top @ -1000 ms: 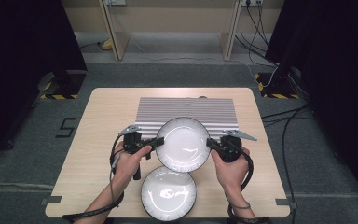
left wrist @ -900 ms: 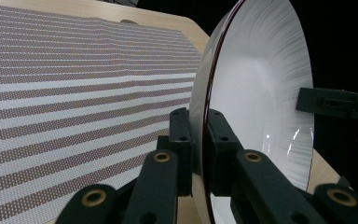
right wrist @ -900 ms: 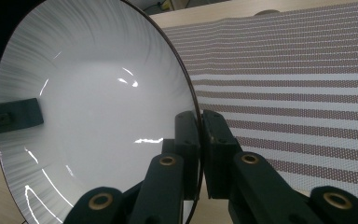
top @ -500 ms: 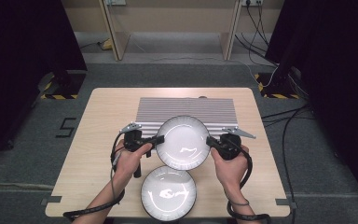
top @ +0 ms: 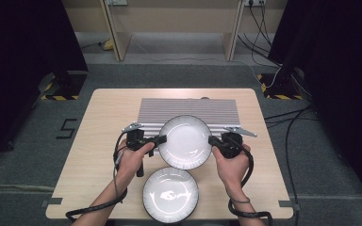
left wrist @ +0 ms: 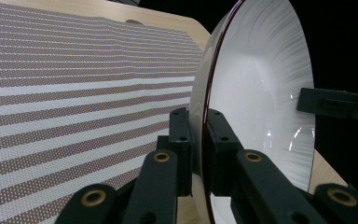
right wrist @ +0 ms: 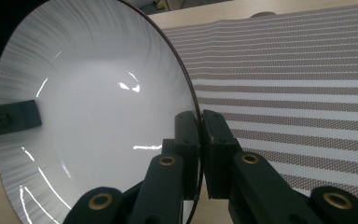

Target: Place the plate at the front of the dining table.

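A: Where's the round white ceramic plate with the dark rim (top: 185, 142)?

B: Between the two tools. The left gripper (top: 160, 140) is clamped tight on its left rim, the right gripper (top: 212, 140) on the opposite rim, above the grey striped placemat (top: 169, 107).

A: And the hands?

B: Both point inward, level, forearms coming from behind. A second white plate (top: 170, 194) lies behind the grippers, nearer the person.

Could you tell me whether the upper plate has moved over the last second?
No, barely: the upper plate overlaps the striped mat's near edge just as before.
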`<act>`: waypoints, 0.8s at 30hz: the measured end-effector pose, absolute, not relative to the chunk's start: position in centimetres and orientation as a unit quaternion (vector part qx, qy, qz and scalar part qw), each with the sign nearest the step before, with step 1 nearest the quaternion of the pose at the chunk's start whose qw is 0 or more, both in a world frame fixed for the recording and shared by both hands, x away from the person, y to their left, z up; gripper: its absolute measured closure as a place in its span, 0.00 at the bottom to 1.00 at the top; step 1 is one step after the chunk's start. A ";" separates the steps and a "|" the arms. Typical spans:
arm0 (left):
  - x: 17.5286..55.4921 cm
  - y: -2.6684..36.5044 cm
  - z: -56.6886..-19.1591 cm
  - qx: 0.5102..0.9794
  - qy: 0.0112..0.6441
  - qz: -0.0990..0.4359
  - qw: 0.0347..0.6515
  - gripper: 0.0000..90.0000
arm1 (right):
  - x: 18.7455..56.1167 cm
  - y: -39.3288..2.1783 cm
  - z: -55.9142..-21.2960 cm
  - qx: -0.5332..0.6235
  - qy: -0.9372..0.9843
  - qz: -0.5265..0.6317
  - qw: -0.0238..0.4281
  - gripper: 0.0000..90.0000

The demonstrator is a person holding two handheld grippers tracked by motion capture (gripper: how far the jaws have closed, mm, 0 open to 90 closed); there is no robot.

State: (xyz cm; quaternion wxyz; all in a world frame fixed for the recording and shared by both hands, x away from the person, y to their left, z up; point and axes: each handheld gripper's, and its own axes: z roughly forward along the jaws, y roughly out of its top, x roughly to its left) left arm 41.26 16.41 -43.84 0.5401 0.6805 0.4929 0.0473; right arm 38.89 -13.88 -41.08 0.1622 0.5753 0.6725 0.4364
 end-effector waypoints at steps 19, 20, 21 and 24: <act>42.8 15.9 -44.5 0.685 0.493 0.049 0.535 0.91 | 40.2 -14.2 -41.6 0.580 0.669 0.435 0.164 0.95; 42.8 15.9 -44.5 0.685 0.493 0.049 0.535 0.91 | 40.2 -14.2 -41.6 0.580 0.669 0.435 0.164 0.95; 42.9 15.8 -44.4 0.686 0.493 0.051 0.533 0.91 | 40.3 -14.3 -41.6 0.580 0.668 0.436 0.166 0.95; 43.1 15.7 -44.4 0.685 0.492 0.051 0.534 0.91 | 40.3 -14.3 -41.6 0.582 0.666 0.435 0.166 0.95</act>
